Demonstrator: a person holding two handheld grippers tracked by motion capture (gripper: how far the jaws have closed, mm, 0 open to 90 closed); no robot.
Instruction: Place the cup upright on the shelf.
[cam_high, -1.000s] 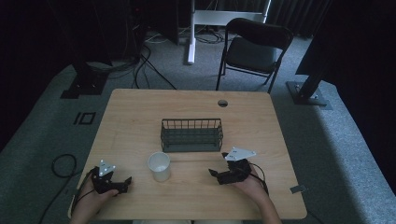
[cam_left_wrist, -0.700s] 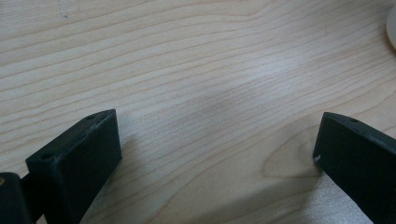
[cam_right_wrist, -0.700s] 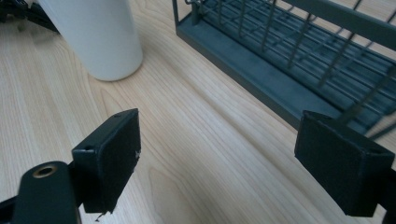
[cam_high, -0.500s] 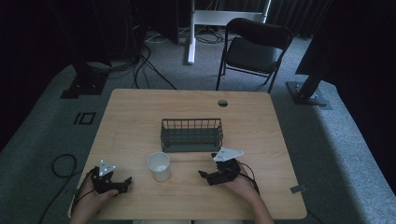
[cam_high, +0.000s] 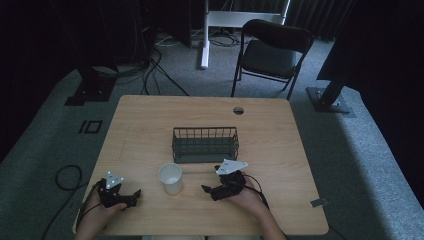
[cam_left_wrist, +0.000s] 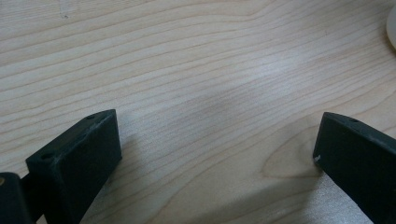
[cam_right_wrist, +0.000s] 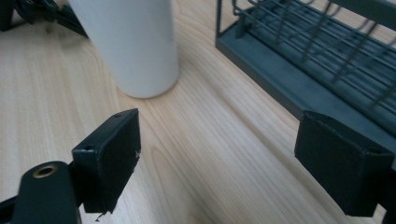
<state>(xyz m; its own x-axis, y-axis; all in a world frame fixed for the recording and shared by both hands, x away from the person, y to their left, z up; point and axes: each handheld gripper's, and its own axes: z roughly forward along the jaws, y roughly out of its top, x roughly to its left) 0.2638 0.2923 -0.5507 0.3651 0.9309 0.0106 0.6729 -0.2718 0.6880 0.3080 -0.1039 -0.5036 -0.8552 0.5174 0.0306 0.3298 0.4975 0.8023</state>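
Since a second ago, we see that the right tongs (cam_high: 212, 188) have slid leftward along the near part of the surface (cam_high: 280, 150), toward the white cup (cam_high: 171, 178), while the left tongs (cam_high: 131, 194) have stayed where they were.

Nearest to us, two forearms enter from the bottom edge of the high view. The left hand (cam_high: 107, 202) holds the left tongs low over the surface's near left corner, pointing right toward the cup. In the left gripper view, these tongs (cam_left_wrist: 215, 154) stand wide apart with nothing but bare pale wood between them, and a sliver of the cup's (cam_left_wrist: 391, 25) rim shows at the upper right edge.

The right hand (cam_high: 245, 195) holds the right tongs just right of the cup, near it but apart from it. In the right gripper view, these tongs (cam_right_wrist: 217, 151) are also spread wide and hold nothing; the cup (cam_right_wrist: 128, 44) stands upright just beyond the left jaw, and the left tongs (cam_right_wrist: 32, 11) show dark beyond it.

A little farther back, near the middle of the surface, sits a dark wire basket (cam_high: 205, 145), just behind the cup and the right tongs. In the right gripper view the basket (cam_right_wrist: 299, 70) runs along the right side, close to the right jaw.

Farther on, a round cable hole (cam_high: 238, 110) is set near the surface's far edge. Beyond the surface, on the grey carpet, stands a black folding chair (cam_high: 270, 52), with cables (cam_high: 160, 60) trailing across the floor to its left.
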